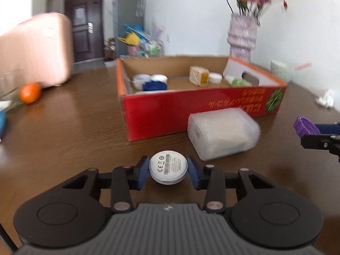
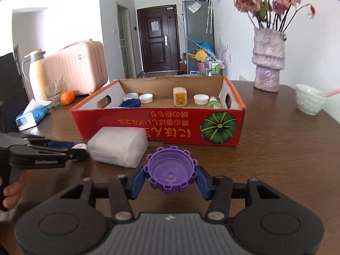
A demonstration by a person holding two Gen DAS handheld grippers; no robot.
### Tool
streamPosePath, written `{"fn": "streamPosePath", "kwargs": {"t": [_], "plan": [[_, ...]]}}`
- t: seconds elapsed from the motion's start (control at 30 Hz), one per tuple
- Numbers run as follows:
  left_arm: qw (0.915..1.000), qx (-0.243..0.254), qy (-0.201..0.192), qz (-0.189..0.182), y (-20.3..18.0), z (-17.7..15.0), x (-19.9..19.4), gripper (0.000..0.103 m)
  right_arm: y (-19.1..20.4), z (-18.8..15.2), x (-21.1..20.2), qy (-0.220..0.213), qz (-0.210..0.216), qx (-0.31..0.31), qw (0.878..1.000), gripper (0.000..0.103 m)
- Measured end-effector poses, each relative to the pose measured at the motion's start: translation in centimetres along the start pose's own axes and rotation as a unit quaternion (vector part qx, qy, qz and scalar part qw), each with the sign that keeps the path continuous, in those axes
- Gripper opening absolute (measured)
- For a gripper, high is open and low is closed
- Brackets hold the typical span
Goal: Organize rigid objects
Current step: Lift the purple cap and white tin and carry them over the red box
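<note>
- Brown wood-grain tabletop (image 2: 276, 159) carries everything, with a dark door and white walls behind it.
- Pink suitcase (image 2: 80, 68) stands at the far left edge, an orange (image 2: 67, 97) and a blue tissue pack (image 2: 31, 116) close by.
- Red cardboard box (image 2: 161, 125) sits mid-table. Its near wall shows yellow East Asian writing printed upside down and a green pumpkin picture; I cannot read the words. Inside lie white lids, a blue lid, a cream-coloured bottle with a yellow label, and a green-and-white bottle.
- Purple-white vase (image 2: 268, 61) with dried pink flowers stands at the far right, a pale green bowl (image 2: 308, 102) beside it.
- Frosted plastic container (image 2: 119, 146) lies on its side just in front of the box.
- Right tool (image 2: 170, 178) has its blue pads pressed on either side of a purple cap (image 2: 170, 170), partly closed around it. The cap is ribbed with square teeth round the rim, open side up, and is held above the tabletop in front of the box.
- Left tool (image 1: 168, 170) is likewise partly closed, its pads touching a white round disc (image 1: 168, 166). The disc's face bears a CE mark, a barcode and fine print too small to read; it is near the frosted container.
</note>
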State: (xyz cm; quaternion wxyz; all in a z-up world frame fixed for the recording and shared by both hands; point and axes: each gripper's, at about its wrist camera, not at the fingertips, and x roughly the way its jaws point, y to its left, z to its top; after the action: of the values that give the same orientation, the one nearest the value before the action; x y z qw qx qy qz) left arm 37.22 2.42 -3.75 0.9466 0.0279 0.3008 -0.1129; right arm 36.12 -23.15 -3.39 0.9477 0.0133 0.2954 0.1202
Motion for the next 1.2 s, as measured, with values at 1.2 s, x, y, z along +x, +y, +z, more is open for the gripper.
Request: {"fn": "streamPosePath", "kwargs": {"t": [1.2], "plan": [[0.9641,-0.013,-0.258,0.062,-7.7,-7.9,-33.5,0.04,2.6,-7.3,-26.7,-0.152,-0.002,-0.042,0.987,0.051]]}}
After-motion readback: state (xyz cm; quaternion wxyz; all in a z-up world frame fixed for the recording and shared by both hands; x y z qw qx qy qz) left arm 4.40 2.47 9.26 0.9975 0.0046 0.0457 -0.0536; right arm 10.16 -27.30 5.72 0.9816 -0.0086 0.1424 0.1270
